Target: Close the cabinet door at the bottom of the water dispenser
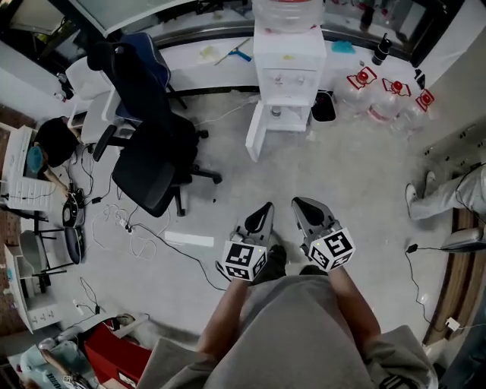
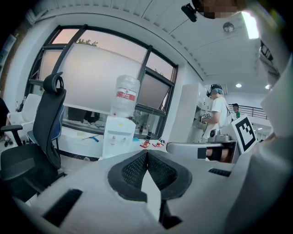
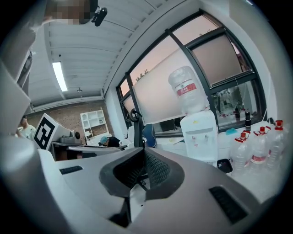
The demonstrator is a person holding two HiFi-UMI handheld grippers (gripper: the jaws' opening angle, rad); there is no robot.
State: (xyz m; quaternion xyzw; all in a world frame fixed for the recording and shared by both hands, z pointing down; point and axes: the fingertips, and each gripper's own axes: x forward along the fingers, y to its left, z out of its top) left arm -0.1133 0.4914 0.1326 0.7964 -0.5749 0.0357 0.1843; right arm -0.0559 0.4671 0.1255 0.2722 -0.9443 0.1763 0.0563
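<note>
The white water dispenser (image 1: 287, 72) stands at the far wall with a bottle (image 1: 285, 13) on top. Its bottom cabinet door (image 1: 256, 131) hangs open toward the left, showing the compartment (image 1: 287, 115). My left gripper (image 1: 266, 207) and right gripper (image 1: 298, 202) are side by side well short of it, over the floor, both shut and empty. In the left gripper view the dispenser (image 2: 117, 137) stands ahead past the shut left gripper (image 2: 146, 153). In the right gripper view the dispenser (image 3: 199, 134) is ahead to the right of the shut right gripper (image 3: 143, 151).
A black office chair (image 1: 148, 144) stands left of the path. Several water bottles with red caps (image 1: 389, 95) lie right of the dispenser. Cables (image 1: 133, 232) trail over the floor at left. A person's leg (image 1: 444, 194) shows at the right edge.
</note>
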